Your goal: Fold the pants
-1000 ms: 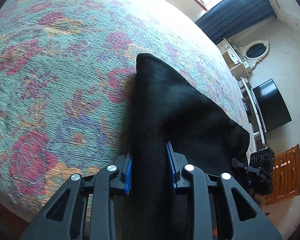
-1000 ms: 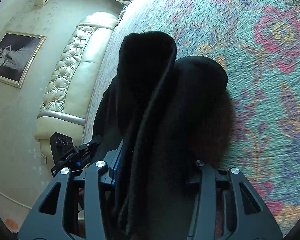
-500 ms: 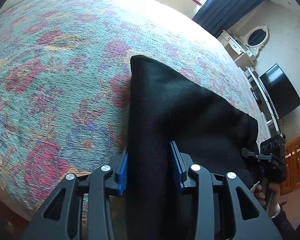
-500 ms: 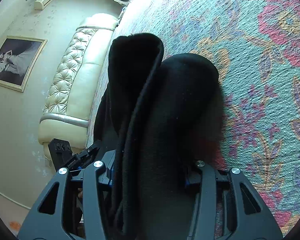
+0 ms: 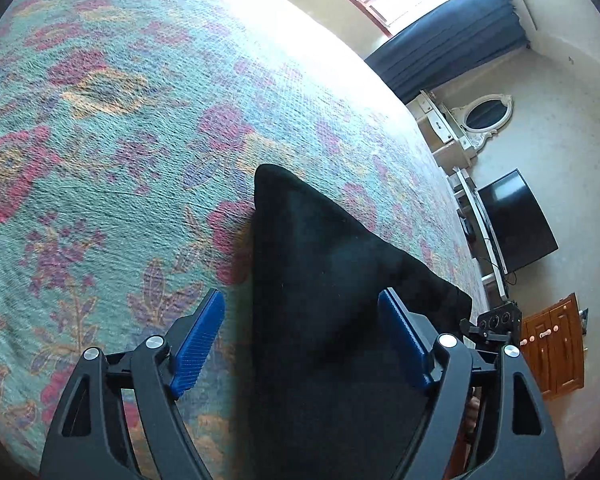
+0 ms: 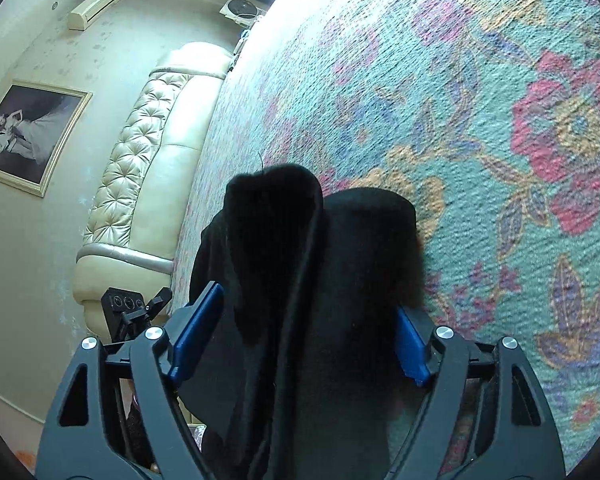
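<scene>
Lying on the floral bedspread (image 5: pixel 112 168), the black pants (image 5: pixel 332 320) fill the lower centre of the left wrist view, running from a rounded corner near mid-frame down to the bottom edge. Left gripper (image 5: pixel 300 344): jaws spread wide, blue pads (image 5: pixel 198 344) well apart. The left pad sits over bare bedspread, clear of the fabric; the right pad lies against or just above the pants' right part, contact not resolvable. The cloth passes between the two fingers without being pinched.

Right wrist view: the pants (image 6: pixel 324 288) appear as a bunched stack of folds, two rounded lobes side by side at frame centre, extending down between the fingers to the bottom edge. Right gripper (image 6: pixel 300 336): jaws also parted wide. Its left pad (image 6: pixel 196 336) stands just beside the left fold; the right pad is partly hidden behind the right lobe. Fabric lies between the pads, not clamped.

Each view catches the other gripper at the pants' far edge: right gripper (image 5: pixel 496 324) at lower right of the left view, left gripper (image 6: pixel 128 312) at lower left of the right view.

Background: cream tufted headboard (image 6: pixel 148 168) at left, framed picture (image 6: pixel 24 136) at far left, dark television (image 5: pixel 516 220) at right of the left view.
</scene>
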A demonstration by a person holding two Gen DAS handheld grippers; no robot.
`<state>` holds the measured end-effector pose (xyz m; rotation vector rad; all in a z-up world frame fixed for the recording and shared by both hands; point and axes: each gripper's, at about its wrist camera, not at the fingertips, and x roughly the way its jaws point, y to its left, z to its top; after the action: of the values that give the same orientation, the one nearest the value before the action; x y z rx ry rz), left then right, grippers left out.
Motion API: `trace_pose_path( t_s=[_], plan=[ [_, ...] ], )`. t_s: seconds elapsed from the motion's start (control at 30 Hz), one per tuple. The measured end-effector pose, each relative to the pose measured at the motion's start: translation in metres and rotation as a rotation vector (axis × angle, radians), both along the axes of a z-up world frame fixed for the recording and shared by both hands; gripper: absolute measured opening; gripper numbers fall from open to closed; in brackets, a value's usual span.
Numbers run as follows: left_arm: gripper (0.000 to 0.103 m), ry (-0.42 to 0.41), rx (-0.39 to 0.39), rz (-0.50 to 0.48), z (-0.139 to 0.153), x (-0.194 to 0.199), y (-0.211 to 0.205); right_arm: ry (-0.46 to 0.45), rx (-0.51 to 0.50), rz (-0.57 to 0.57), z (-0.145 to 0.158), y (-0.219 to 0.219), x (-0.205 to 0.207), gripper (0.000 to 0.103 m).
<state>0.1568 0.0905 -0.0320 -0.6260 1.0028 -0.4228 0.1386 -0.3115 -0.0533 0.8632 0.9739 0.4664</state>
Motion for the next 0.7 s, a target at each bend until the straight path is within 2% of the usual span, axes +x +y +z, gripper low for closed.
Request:
trace_pose_path(
  t_s=[0.17,0.27,0.37,0.47,0.6,0.63,0.67,0.7],
  plan=[
    [0.078,0.017,0.039,-0.023,-0.012,0.035,-0.016,-0.001,-0.100,0.002,0.010,0.004,-0.002,0.084],
    [0.078,0.016,0.051,-0.046,-0.016,0.041,-0.022,-0.045,-0.162,-0.030,0.026,-0.005,-0.011,0.084],
    [0.078,0.007,0.054,-0.069,-0.021,0.044,-0.025,-0.031,-0.125,-0.079,0.023,-0.026,-0.004,0.084],
    [0.078,0.006,0.046,-0.079,-0.021,0.049,-0.026,0.000,-0.026,-0.040,0.005,-0.028,0.016,0.085],
    [0.081,0.010,0.037,-0.087,-0.023,0.058,-0.030,-0.030,-0.021,0.020,0.007,-0.009,0.037,0.086],
    [0.081,0.004,0.041,-0.093,-0.023,0.060,-0.030,-0.031,-0.038,0.041,0.007,-0.001,0.041,0.084],
    [0.081,0.002,0.053,-0.102,-0.023,0.061,-0.033,-0.030,-0.049,0.068,0.007,0.005,0.043,0.068],
    [0.081,-0.002,0.074,-0.112,-0.022,0.062,-0.036,-0.016,-0.039,0.083,0.004,0.008,0.044,0.056]
  ],
)
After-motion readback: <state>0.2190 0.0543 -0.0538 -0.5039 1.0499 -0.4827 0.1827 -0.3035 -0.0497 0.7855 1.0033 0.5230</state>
